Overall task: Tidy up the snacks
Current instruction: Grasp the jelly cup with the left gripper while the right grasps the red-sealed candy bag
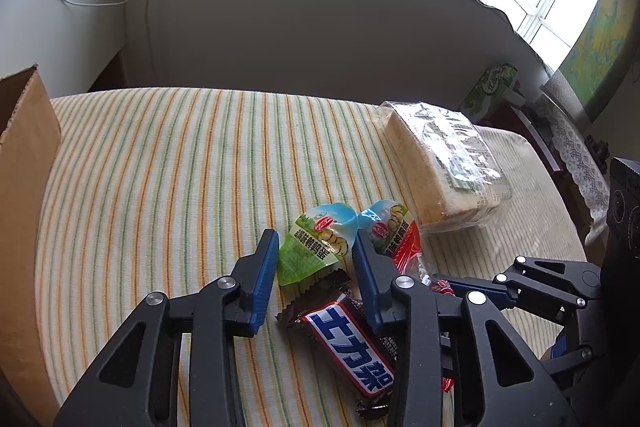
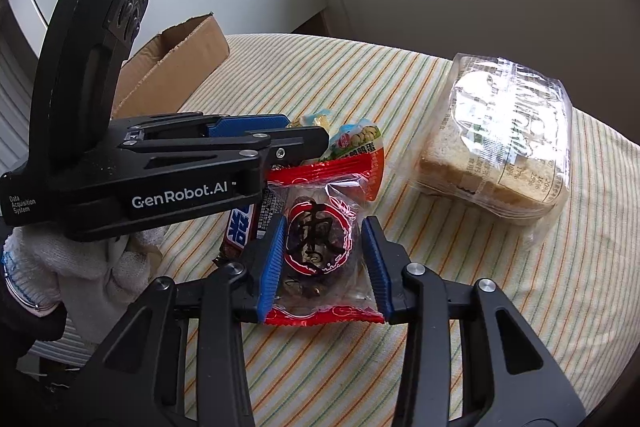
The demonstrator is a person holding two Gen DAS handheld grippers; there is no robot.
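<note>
Snacks lie bunched on the striped surface [image 1: 160, 167]. Both grippers tilt down over them, side by side. The left gripper [image 1: 316, 251] straddles a green egg packet [image 1: 316, 247]; its jaws stand part open, pads beside the wrapper, contact unclear. A chocolate bar [image 1: 352, 347] lies below it. The right gripper [image 2: 326, 259] brackets a red-edged date cake packet [image 2: 320, 247], blue pads at its sides, apparently pinching the wrapper. Wrapped bread [image 2: 500, 147] sits apart; a cardboard box [image 2: 180, 67] stands behind.
</note>
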